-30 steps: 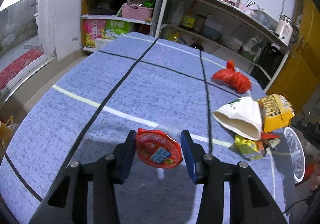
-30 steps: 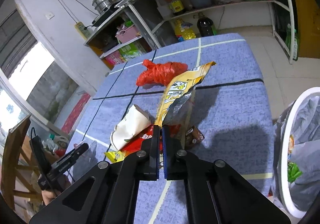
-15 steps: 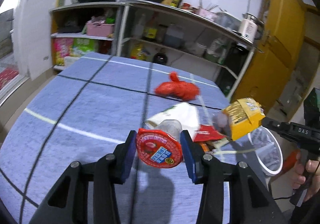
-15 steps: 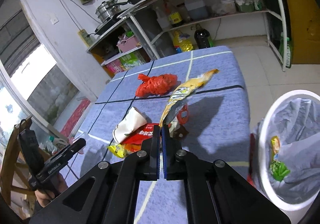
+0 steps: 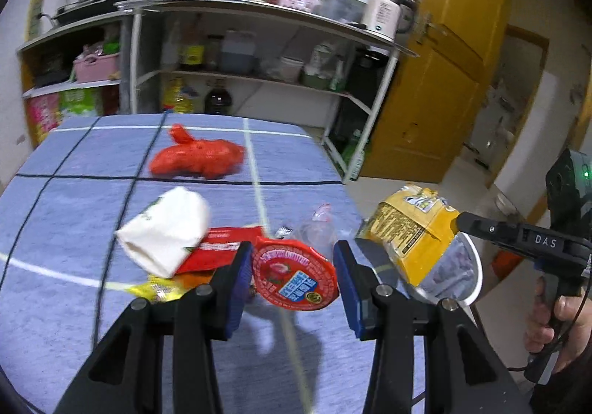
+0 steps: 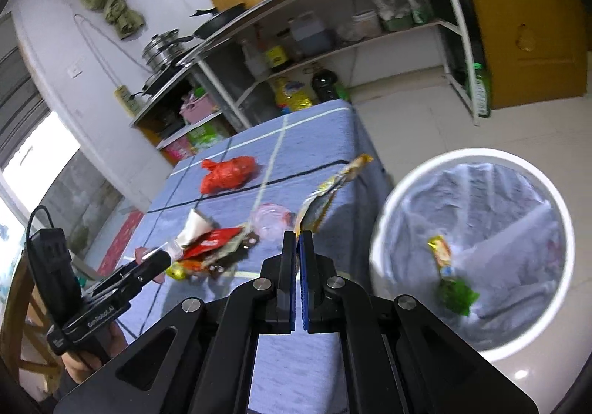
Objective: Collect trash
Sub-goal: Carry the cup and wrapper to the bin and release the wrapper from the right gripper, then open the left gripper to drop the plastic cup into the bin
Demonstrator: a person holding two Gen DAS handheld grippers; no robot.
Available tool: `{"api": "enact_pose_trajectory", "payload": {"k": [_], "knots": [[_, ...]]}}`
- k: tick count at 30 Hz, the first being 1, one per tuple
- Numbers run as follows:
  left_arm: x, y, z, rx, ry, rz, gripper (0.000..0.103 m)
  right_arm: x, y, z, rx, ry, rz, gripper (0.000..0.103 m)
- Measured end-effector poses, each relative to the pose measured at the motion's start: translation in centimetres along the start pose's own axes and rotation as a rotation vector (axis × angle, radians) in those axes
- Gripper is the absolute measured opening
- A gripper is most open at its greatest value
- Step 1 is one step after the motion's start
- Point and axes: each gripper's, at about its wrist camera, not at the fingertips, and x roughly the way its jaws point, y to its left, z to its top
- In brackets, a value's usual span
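Trash, item one: yellow snack bag [image 6: 325, 195], pinched flat between the pressed-together fingers of my right gripper [image 6: 297, 240], hanging clear of the table [image 6: 314, 140]. It sits just ahead of the tips; the white bin [image 6: 381, 251] with its grey liner lies to the right of them and lower, already holding a green-and-yellow wrapper [image 6: 449, 277].

Item two: red-lidded cup [image 5: 294, 275], held between the blue pads of my left gripper [image 5: 294, 271], which are spread about as wide as the lid. I cannot tell how firmly they bear on it.

Items uncollected, ahead of the left tips: white paper bag [image 5: 166, 231], red wrapper [image 5: 218, 251], clear plastic scrap [image 5: 318, 229]; farther ahead, red plastic bag [image 5: 198, 158].

Step in hand, I judge: carrying both loads to the bin. Next move calls for bringing the right tips over the bin mouth, then opening; the left load follows.
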Motion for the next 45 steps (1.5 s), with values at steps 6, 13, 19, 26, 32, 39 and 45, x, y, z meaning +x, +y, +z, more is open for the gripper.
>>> {"api": "enact_pose_trajectory", "payload": {"k": [6, 13, 19, 26, 32, 39, 45], "knots": [[0.6, -2.2, 0.5, 0.026, -0.001, -0.027, 0.046, -2.4, -0.8, 0.4, -0.005, -0.043, -0.006, 0.001], [1.1, -3.4, 0.4, 0.040, 0.010, -0.040, 0.046, -3.1, -0.9, 0.7, -0.003, -0.056, 0.001, 0.001], [2.0, -5.5, 0.7, 0.071, 0.019, -0.068, 0.046, -4.1, -2.4, 0.7, 0.021, -0.074, -0.028, 0.001], [4.8, -10.0, 0.8, 0.122, 0.065, -0.140, 0.046, -5.7, -5.1, 0.3, 0.065, -0.083, -0.076, 0.001], [8.9, -14.6, -0.2, 0.163, 0.142, -0.206, 0.046, -6.1, -8.4, -0.6, 0.093, -0.050, -0.156, 0.001], [12.8, -17.6, -1.6, 0.200, 0.219, -0.223, 0.050, -6.4, -12.2, -1.3, 0.155, -0.027, -0.220, 0.001], [13.7, -17.4, -1.9, 0.174, 0.249, -0.216, 0.064, -6.9, -12.3, -1.2, 0.161, -0.044, -0.227, 0.002]]}}
